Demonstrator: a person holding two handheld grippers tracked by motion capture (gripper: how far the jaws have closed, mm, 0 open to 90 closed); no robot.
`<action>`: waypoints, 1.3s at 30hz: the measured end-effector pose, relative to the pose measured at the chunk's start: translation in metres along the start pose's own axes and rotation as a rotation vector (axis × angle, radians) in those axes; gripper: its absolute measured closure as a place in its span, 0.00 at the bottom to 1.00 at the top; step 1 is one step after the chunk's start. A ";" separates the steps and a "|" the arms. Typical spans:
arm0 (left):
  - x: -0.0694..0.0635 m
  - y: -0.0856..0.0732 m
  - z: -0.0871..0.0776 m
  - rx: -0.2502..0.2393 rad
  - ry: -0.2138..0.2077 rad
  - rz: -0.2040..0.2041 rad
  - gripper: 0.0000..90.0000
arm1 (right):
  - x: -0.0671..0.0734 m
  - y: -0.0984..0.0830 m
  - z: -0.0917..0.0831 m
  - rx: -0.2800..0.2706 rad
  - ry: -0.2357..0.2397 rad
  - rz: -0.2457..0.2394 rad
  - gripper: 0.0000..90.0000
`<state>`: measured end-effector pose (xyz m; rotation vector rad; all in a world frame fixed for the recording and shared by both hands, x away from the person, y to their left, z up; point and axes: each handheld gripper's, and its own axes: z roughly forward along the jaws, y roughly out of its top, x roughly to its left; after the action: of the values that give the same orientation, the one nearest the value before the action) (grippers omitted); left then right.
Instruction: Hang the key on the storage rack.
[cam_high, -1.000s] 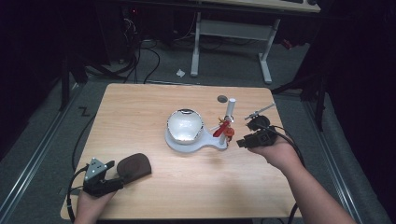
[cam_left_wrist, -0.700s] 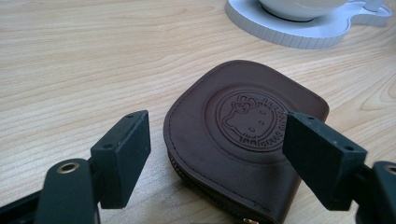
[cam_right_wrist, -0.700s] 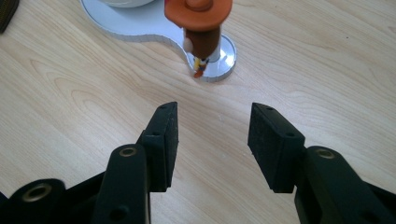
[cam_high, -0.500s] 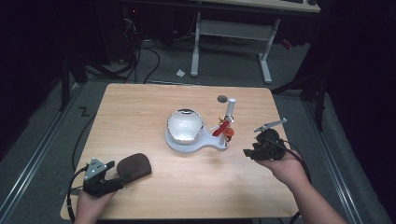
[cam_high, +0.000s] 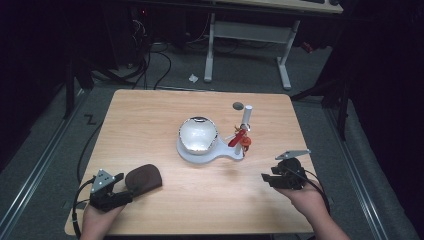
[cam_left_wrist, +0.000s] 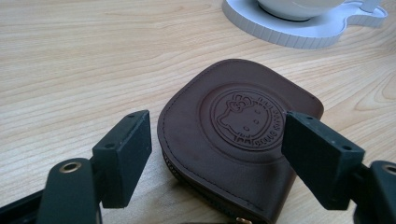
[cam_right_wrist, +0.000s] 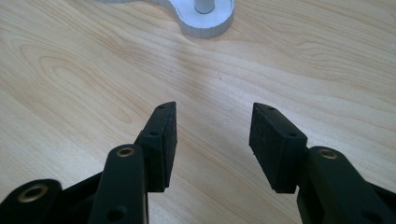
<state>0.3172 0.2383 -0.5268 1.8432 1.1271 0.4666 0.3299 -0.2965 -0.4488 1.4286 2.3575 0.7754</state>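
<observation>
The brown leather pouch (cam_left_wrist: 238, 144) lies flat on the wooden table (cam_high: 165, 107) near its front left corner, a rounded coin-purse shape with stitched edges and a cartoon cat face stamped inside a ring on its top. Your left gripper (cam_left_wrist: 217, 149) sits low over it, jaws spread wide with a pad on either side of the pouch, neither one pressing the leather, so nothing is grasped yet. The pouch looks soft and flat; if you close from this height the pads may slide over its domed top or just pinch a fold, and the near seam could buckle rather than lift. Further out, at the table's middle, stands a white stand (cam_high: 207, 152) carrying a shiny round bowl-like mirror (cam_high: 198, 134), with a white post (cam_high: 245, 117) and a red and orange trinket (cam_high: 240, 139) at its right end. Your right gripper (cam_high: 272, 178) rests low near the front right, well apart from the stand; its jaws have just been opening and hold nothing over bare wood. Swinging that hand left carelessly could knock the post or trinket.
</observation>
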 end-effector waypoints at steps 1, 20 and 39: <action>0.000 0.000 0.000 0.000 0.000 0.000 0.27 | 0.000 0.000 0.000 0.000 0.000 0.000 0.58; 0.007 0.001 -0.007 -0.016 -0.005 -0.077 0.31 | 0.015 -0.061 0.035 -0.149 -0.038 0.033 0.57; 0.022 0.001 0.005 0.018 -0.041 -0.214 0.64 | 0.009 -0.081 0.037 -0.247 0.066 0.049 0.57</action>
<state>0.3326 0.2545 -0.5316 1.7162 1.2867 0.2948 0.2853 -0.3070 -0.5253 1.3792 2.1879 1.0995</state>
